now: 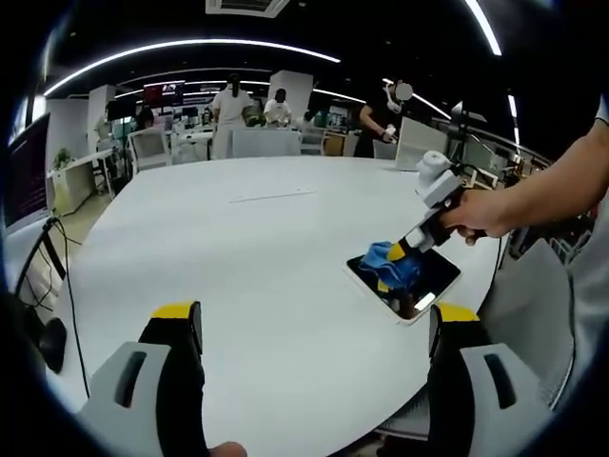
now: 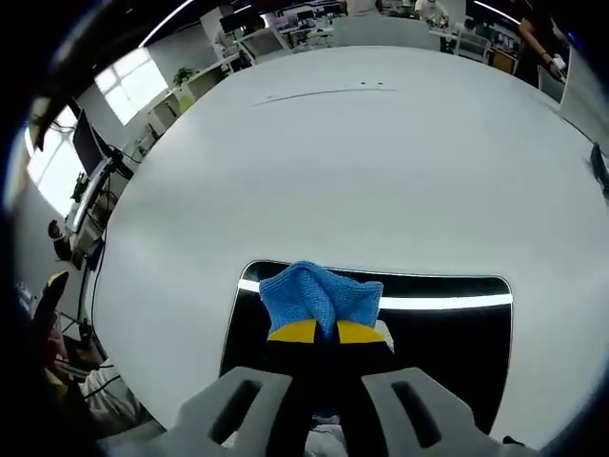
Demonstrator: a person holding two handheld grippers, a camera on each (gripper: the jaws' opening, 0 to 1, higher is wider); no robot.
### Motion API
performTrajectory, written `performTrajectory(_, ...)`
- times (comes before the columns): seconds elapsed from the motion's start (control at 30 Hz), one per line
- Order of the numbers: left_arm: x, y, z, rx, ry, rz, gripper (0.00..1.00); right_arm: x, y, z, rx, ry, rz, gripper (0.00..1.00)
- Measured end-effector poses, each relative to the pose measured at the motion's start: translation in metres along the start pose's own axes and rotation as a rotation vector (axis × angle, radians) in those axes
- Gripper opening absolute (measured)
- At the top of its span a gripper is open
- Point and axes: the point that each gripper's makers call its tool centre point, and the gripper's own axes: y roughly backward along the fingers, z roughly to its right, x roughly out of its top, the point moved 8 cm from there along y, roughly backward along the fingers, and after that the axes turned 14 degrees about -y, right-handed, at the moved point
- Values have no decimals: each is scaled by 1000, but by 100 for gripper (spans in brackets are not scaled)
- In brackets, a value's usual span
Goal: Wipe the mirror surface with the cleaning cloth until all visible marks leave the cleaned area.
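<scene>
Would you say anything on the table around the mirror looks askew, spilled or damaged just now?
Nothing stands out. The mirror lies flat on the white table, near its edge, unbroken as far as the views show. The right tool is shut on the blue cloth, pressing it onto the glass. No spills show.

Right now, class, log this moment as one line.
right gripper: shut on cloth | cloth: on mirror | left gripper: open, idle over table
</scene>
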Motion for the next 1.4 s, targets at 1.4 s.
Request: performTrajectory(1.4,-1,-16,23,-16,2,13,98,-66,33,5,67,9,-30,0)
